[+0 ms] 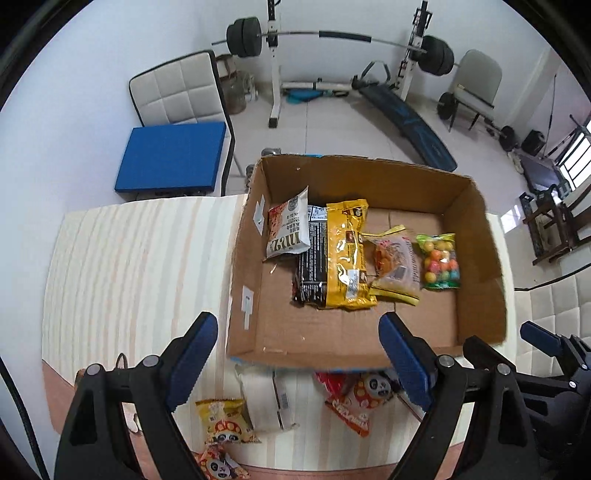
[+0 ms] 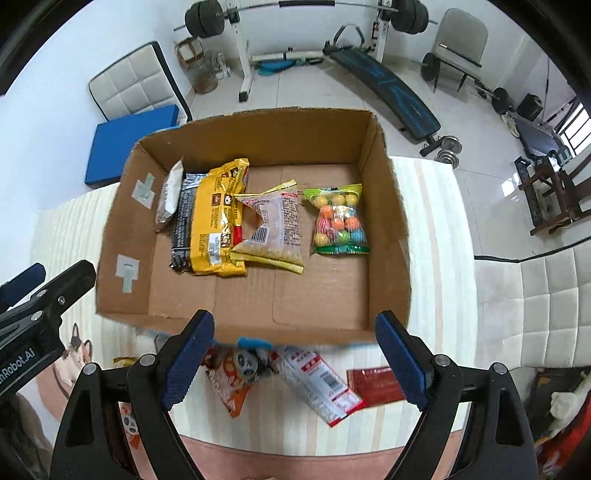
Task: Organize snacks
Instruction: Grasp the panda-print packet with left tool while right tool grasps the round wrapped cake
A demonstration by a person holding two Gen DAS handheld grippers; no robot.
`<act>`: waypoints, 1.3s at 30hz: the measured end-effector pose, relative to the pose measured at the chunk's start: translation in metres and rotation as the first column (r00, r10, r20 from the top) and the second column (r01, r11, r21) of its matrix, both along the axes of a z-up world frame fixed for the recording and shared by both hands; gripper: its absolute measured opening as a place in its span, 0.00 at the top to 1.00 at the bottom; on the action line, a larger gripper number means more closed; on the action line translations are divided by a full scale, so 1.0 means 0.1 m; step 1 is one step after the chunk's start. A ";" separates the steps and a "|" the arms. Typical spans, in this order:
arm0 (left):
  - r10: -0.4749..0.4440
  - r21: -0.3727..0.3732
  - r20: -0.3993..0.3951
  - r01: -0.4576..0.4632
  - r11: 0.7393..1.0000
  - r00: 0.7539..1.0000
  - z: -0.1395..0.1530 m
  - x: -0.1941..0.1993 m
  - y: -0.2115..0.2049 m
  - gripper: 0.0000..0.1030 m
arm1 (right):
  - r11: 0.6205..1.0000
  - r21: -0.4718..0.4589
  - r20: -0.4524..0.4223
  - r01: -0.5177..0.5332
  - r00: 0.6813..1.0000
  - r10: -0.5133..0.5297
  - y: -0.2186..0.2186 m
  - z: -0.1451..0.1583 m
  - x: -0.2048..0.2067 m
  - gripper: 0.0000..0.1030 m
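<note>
An open cardboard box (image 1: 476, 236) (image 2: 384, 199) stands on a striped table. Inside lie a white packet (image 1: 290, 230), a black packet (image 1: 312, 266), a yellow bag (image 1: 349, 254) (image 2: 218, 221), a clear pastry pack (image 1: 395, 266) (image 2: 275, 225) and a bag of coloured balls (image 1: 441, 262) (image 2: 338, 221). Loose on the table before the box are a panda snack bag (image 1: 356, 400) (image 2: 236, 376), a white pack (image 1: 267, 400), a yellow panda packet (image 1: 225, 422), a white-and-red stick pack (image 2: 321, 384) and a red packet (image 2: 375, 384). My left gripper (image 1: 301, 363) and right gripper (image 2: 291, 360) hover open and empty above the box's near edge.
The striped tablecloth (image 1: 140, 266) covers the table. Beyond it stand a chair with a blue cushion (image 1: 171, 157), a barbell rack (image 1: 321, 35), a slanted bench (image 1: 410, 123) and a second chair (image 1: 476, 79). A quilted white seat (image 2: 546, 306) sits at the right.
</note>
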State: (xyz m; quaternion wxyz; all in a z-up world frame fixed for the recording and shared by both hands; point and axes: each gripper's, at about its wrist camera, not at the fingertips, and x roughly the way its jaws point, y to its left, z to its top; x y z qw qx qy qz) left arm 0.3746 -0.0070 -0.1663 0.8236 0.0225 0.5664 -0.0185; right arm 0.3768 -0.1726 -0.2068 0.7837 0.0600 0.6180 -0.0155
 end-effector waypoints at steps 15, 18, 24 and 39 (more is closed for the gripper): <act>-0.018 -0.044 0.082 0.022 0.999 0.996 0.30 -0.70 0.10 0.13 | 1.000 -0.016 0.140 0.008 0.990 -0.006 0.12 0.52 -0.74 0.11; -0.017 -0.043 0.070 0.020 0.999 0.997 0.28 -0.81 0.16 0.13 | 1.000 0.017 0.124 0.015 0.992 -0.017 0.14 0.50 -0.86 0.11; 0.036 -0.052 -0.027 -0.037 0.998 0.999 0.05 -1.12 0.53 0.13 | 0.993 0.120 -0.031 0.014 0.999 -0.011 0.26 0.07 -1.12 0.11; 0.278 -0.022 -0.359 -0.306 0.952 0.891 -1.10 -1.91 1.54 0.13 | 0.950 0.202 -0.601 0.237 0.796 -0.071 0.50 -1.89 -2.24 0.12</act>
